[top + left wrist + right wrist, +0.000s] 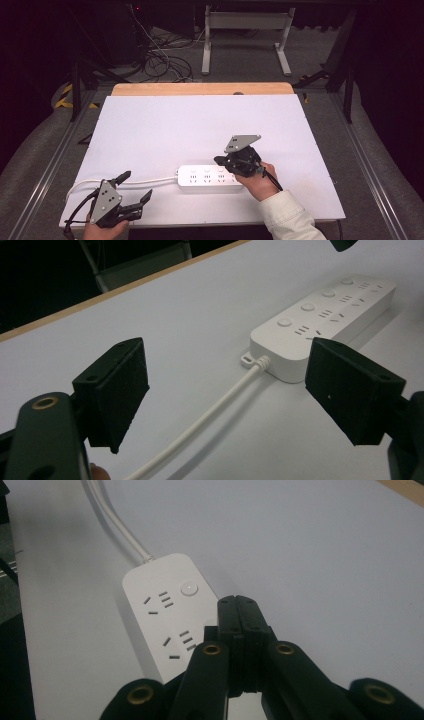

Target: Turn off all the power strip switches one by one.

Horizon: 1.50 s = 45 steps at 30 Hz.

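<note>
Desk [165, 120] surface carries a white power strip [210, 178] near its front edge, its cord [145, 181] trailing away toward the left tool [136, 187], which hovers off the strip's cord end with jaws spread wide and empty. Over the strip's opposite end, the right tool [237, 605] has its jaws pressed together on nothing; judging by that, a switch button [188, 588] press looks intended, so descend squarely and lightly.
</note>
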Available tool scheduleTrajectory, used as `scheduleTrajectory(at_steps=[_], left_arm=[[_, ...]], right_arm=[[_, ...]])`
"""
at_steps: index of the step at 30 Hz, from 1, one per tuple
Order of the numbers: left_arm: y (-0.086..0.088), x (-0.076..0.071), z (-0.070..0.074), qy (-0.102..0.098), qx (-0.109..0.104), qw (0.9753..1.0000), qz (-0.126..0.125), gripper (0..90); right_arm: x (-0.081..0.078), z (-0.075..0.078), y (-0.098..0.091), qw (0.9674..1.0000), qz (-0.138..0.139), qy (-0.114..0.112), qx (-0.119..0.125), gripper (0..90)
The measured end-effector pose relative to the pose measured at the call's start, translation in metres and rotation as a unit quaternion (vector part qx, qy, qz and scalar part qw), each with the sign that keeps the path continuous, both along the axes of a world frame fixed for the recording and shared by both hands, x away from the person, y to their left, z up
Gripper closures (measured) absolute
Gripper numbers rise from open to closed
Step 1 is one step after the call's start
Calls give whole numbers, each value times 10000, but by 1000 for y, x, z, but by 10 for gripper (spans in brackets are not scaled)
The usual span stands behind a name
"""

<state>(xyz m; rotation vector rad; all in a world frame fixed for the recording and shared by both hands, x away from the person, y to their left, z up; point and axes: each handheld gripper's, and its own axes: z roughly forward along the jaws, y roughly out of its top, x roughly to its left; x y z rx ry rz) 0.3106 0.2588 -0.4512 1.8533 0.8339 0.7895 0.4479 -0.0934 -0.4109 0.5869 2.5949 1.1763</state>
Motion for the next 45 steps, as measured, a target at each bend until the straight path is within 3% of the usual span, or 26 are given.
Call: scheduleTrajectory(at_steps=[11,24,31,45], left_arm=[[0,1,0,27,-1,10000,0,181],[0,1,-1,41,-28,10000,1,181],[0,0,-1,48,-28,10000,-7,181],[0,0,-1,51,-26,10000,-4,182]], right_arm=[[-1,0,4,9999,115,-33,28,900],[7,-12,43,9987,476,143,-95,900],[9,-14,42,9989,407,212,-115,900],[17,-26,45,9966,273,528,-575,900]])
